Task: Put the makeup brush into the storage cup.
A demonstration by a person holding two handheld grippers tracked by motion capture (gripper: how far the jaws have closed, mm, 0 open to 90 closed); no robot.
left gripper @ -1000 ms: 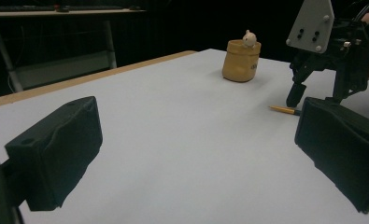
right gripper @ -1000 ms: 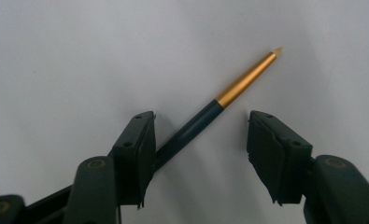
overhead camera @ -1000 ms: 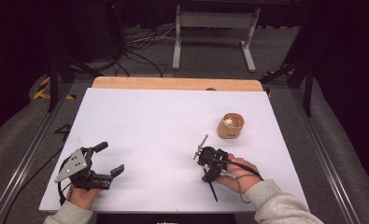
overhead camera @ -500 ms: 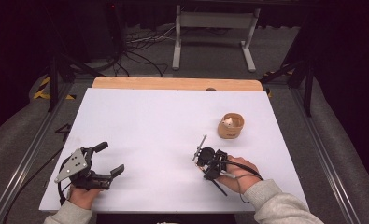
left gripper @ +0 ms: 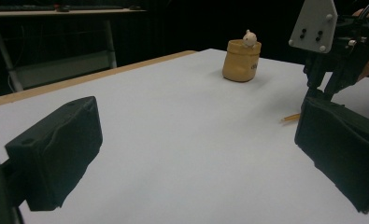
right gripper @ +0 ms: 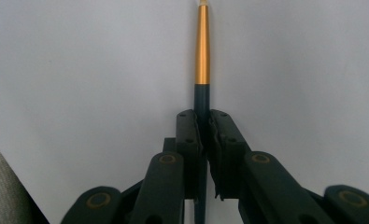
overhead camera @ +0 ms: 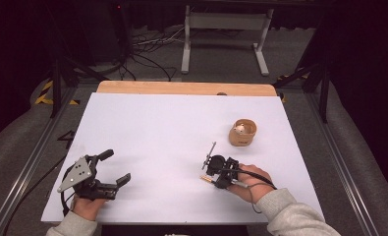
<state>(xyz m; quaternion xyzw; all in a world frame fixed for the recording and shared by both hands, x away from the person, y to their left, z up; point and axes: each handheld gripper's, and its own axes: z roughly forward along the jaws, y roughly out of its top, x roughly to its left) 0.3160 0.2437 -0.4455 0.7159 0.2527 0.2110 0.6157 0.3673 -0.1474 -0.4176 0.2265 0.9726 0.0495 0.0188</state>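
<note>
The pen [right gripper: 202, 56], a slim thing with a dark barrel and a gold-orange front section, is clamped between the jaws of the right gripper [right gripper: 202, 122]. In the right gripper view the two black jaws have just been closing and now press on the dark barrel from both sides, with no gap left beside it; the gold part runs straight out beyond the jaw tips over the white table [right gripper: 79, 70]. In the high view the right gripper [overhead camera: 212, 173] sits low over the table's near right part, held by the person's right hand [overhead camera: 250, 179] in a grey sleeve [overhead camera: 292, 216], and the gold end of the pen [overhead camera: 207, 179] pokes out from under it, lying on or just above the sheet; which of the two I cannot tell.

Farther back on the right, well apart from that gripper, stands a small tan cup [overhead camera: 242, 132] with a little pale figure [overhead camera: 239, 129] in it.

The left gripper [overhead camera: 114, 168] is at the near left corner of the table, in the left hand [overhead camera: 86, 206]. Its jaws stand wide apart with nothing between them. The left gripper view shows bare white table between its two black pads [left gripper: 56, 149], and beyond them the pen's gold tip [left gripper: 290, 118], the right gripper [left gripper: 334, 60] and the cup [left gripper: 240, 60].
</note>
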